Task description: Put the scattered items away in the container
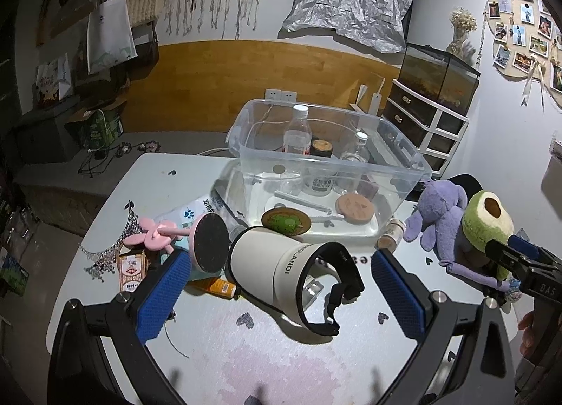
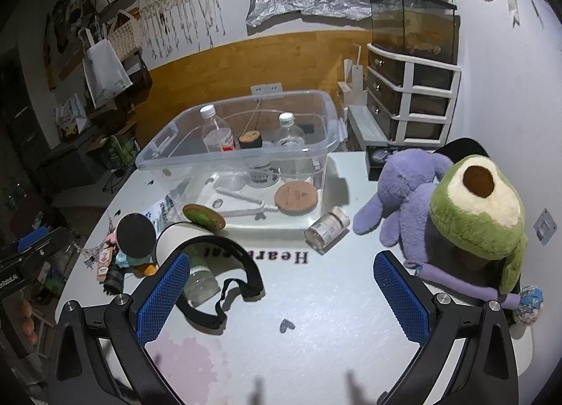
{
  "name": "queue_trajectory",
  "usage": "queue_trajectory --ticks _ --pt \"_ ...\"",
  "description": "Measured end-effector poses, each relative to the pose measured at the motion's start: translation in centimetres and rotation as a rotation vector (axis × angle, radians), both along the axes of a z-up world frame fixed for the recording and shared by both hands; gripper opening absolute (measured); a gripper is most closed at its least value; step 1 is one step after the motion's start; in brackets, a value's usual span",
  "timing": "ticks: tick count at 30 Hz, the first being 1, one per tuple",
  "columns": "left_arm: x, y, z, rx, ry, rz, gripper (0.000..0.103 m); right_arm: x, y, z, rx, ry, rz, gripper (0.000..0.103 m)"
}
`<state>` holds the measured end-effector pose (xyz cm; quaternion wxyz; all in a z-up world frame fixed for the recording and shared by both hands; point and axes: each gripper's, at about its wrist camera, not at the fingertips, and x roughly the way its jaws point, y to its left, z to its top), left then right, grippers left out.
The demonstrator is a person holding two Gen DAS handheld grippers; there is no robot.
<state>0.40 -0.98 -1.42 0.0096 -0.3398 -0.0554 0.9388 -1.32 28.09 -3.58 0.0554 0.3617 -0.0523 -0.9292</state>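
A clear plastic bin (image 1: 404,173) (image 2: 326,113) stands at the back of the white table, holding two bottles, a round cork coaster (image 1: 354,207) and small items. A white cup with a black strap (image 1: 274,264) (image 2: 210,264) lies on its side in front of it. My left gripper (image 1: 281,294) is open, its blue pads either side of the cup, not touching. My right gripper (image 2: 281,294) is open over bare table. A purple plush (image 2: 400,191) and a green avocado plush (image 2: 477,208) sit at the right. A small jar (image 2: 326,227) lies near the bin.
At the left lie a pink flower stick (image 1: 158,233), a round dark-faced disc (image 1: 210,247), a small box (image 1: 130,271), an orange tube (image 1: 217,286), a wipes pack and a beaded chain. A green coaster (image 1: 286,222) leans on the bin. A drawer unit stands behind.
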Motion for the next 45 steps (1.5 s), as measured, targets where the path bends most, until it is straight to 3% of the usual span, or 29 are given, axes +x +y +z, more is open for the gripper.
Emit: queue_trajectory --ticks 26,37,45 --pt "2.2 -5.4 -5.9 0.046 -0.147 0.101 0.102 -1.9 -6.8 -6.7 -0.047 -0.256 0.156 0.103" --pt "1.0 -8.8 -7.0 0.087 -0.159 0.105 0.101 -3.1 -9.5 -7.5 -0.039 -0.289 0.159 0.103" --pt "-2.8 -11.7 -6.6 0.111 -0.125 0.085 0.101 -4.3 -10.3 -7.1 -0.039 -0.273 0.113 0.103"
